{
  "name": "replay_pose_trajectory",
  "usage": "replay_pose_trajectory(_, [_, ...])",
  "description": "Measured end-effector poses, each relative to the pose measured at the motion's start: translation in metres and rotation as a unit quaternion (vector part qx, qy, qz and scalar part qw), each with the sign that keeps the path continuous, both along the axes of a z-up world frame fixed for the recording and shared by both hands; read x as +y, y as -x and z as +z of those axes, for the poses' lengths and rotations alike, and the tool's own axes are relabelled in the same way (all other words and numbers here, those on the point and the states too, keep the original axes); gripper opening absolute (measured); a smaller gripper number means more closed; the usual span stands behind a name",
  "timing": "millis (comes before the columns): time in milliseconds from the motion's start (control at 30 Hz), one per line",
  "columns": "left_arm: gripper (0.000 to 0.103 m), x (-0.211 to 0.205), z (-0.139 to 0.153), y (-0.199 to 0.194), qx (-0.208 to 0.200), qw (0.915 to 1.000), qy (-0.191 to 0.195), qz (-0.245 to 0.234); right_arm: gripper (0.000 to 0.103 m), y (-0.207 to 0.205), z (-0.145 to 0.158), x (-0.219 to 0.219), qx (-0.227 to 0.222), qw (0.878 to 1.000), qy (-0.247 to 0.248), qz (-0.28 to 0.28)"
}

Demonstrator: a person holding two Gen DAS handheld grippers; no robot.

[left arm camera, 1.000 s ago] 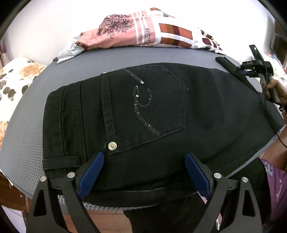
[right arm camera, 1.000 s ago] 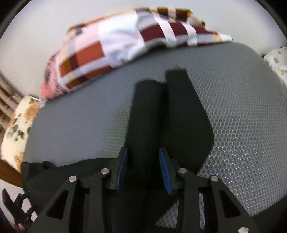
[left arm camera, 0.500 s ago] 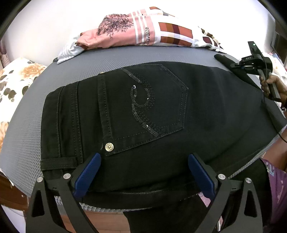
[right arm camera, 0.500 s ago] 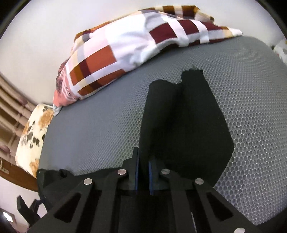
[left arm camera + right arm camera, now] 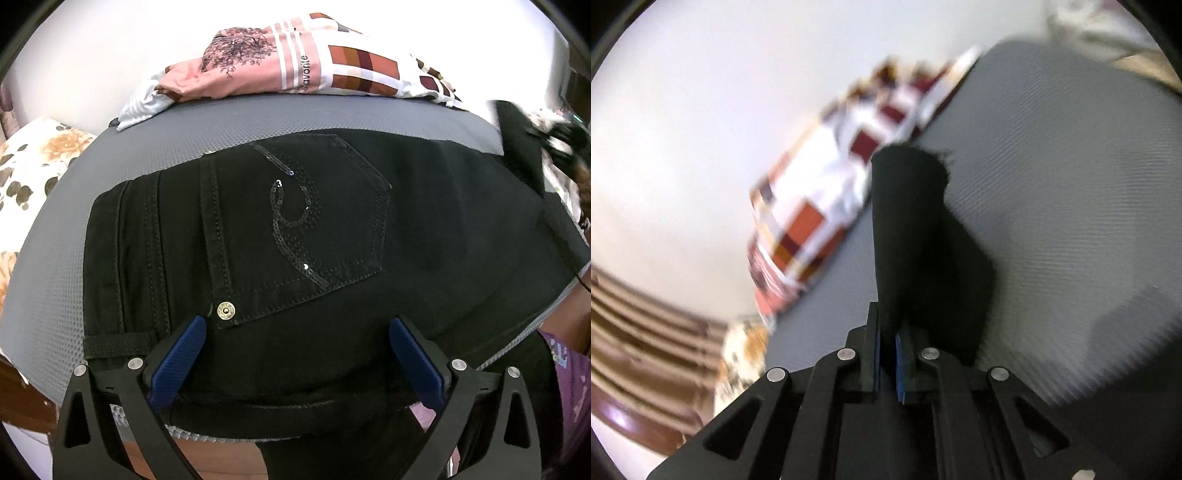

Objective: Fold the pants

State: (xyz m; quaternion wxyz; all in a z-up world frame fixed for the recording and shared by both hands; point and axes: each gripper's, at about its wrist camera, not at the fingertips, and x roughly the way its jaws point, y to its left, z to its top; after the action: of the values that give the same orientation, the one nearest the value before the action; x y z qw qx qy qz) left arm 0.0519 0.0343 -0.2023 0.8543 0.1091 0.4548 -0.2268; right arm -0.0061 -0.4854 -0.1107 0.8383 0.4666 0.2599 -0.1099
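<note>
My right gripper [image 5: 888,363] pinches the black denim pants' [image 5: 295,229] leg end [image 5: 908,206], lifting to fold toward the waistband; my left gripper [image 5: 295,354] hovers agape.

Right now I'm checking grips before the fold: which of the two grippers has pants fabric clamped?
The right gripper: its blue pads pinch the black pants leg end. The left gripper stands wide open over the waist.

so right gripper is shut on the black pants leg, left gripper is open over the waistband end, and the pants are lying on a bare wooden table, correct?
Not the surface. In the left wrist view the black pants lie on a grey mesh mat, not bare wood. The rest holds: the right gripper is shut on the leg, and the left gripper is open over the waistband end.
</note>
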Motion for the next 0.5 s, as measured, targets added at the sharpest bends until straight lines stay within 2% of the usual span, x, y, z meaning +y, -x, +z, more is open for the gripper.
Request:
replay_pose_trajectory(133, [0.099,0.001,0.001,0.001,-0.001,1.0000,0.000,-0.008,0.007,0.093,0.026,-0.003,-0.002,0.997,0.006,-0.080])
replay_pose_trajectory(233, [0.099,0.000,0.003,0.001,-0.002,0.9999,-0.002,-0.012,0.006,0.148,0.019,0.004,0.011,0.992,-0.023,-0.123])
replay_pose_trajectory(367, [0.099,0.001,0.002,0.000,-0.004,0.9998,-0.012,-0.017,0.006,0.190,-0.020,0.015,0.056,0.984,-0.074,-0.154])
replay_pose_trajectory(500, [0.099,0.003,0.001,0.001,-0.006,0.9995,-0.018,-0.025,0.005,0.213,-0.070,0.015,0.069,0.970,-0.150,-0.178])
